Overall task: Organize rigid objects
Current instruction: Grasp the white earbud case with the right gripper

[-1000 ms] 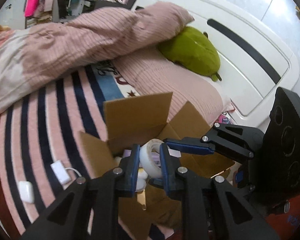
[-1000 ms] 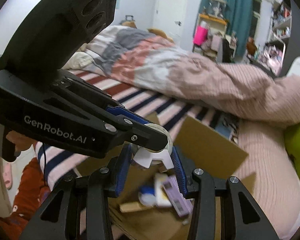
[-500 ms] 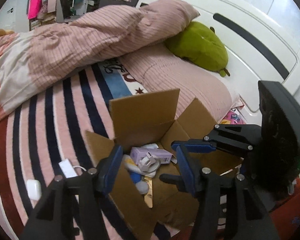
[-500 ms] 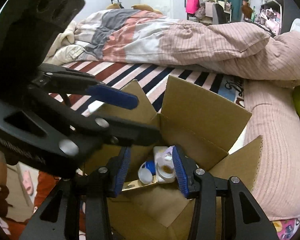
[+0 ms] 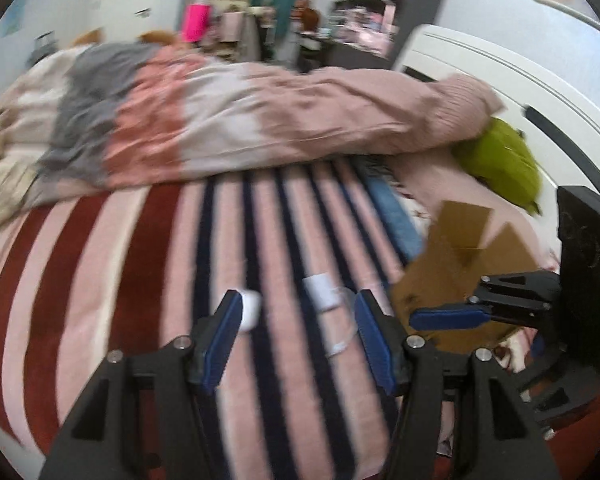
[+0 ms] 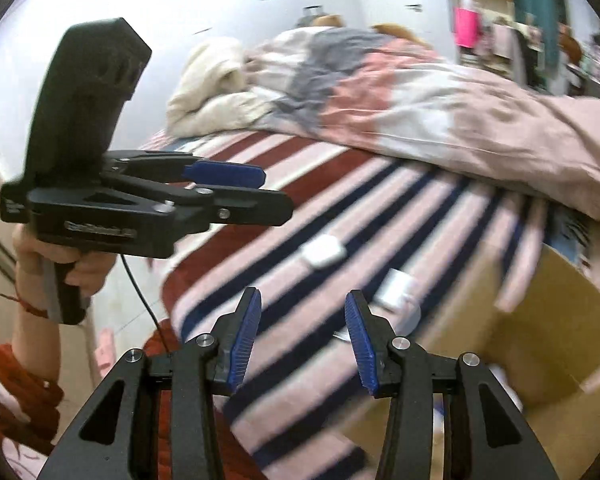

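Note:
My left gripper is open and empty above the striped blanket. A white earbud case lies just beyond its left finger, and a white charger with a cable lies between its fingers' line of sight. The open cardboard box stands to the right. My right gripper is open and empty, beside the box. The case and the charger lie ahead of it. The left gripper also shows in the right wrist view, open.
A rumpled pink and grey duvet lies across the bed behind the blanket. A green plush toy sits by the white headboard. A cream blanket is heaped at the far end. The bed edge is at left.
The tape roll held over the box a second ago is gone from both grippers. Both grippers have opened and swung left from the box toward the white case and charger.

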Demonstrator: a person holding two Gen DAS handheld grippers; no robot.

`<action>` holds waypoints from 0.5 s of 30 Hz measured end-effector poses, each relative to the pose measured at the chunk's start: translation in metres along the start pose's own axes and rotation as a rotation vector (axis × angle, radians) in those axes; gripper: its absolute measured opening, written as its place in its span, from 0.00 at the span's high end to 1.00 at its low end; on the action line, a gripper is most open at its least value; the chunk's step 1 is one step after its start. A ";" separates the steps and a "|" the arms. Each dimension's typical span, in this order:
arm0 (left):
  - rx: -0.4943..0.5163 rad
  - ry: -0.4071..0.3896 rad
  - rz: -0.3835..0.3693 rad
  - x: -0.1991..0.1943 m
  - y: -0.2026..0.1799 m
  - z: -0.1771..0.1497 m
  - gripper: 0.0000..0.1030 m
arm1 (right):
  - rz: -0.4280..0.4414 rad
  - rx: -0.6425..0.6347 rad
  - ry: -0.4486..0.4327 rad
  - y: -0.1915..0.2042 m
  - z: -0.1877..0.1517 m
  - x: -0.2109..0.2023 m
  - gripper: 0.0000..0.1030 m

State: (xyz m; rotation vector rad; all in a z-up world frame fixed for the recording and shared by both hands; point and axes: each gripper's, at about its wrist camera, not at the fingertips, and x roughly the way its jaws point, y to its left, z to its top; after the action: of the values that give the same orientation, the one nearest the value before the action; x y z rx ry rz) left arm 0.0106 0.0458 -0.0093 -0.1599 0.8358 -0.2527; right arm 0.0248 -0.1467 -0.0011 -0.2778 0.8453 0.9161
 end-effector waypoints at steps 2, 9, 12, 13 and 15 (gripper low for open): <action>-0.040 0.003 0.040 0.001 0.028 -0.014 0.47 | 0.030 -0.008 0.023 0.015 0.004 0.024 0.61; -0.139 0.049 0.090 0.015 0.090 -0.054 0.47 | 0.007 0.058 0.101 0.017 0.000 0.119 0.42; -0.171 0.060 0.076 0.021 0.105 -0.063 0.47 | -0.076 0.084 0.087 0.001 -0.003 0.157 0.42; -0.175 0.064 0.074 0.022 0.107 -0.066 0.47 | -0.098 0.088 0.084 -0.005 -0.003 0.164 0.42; -0.181 0.067 0.076 0.025 0.111 -0.068 0.47 | -0.128 0.110 0.072 -0.015 -0.001 0.179 0.42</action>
State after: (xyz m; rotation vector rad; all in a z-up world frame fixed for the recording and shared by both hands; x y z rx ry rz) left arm -0.0066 0.1427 -0.0983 -0.2896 0.9290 -0.1115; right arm 0.0939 -0.0522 -0.1368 -0.2673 0.9299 0.7409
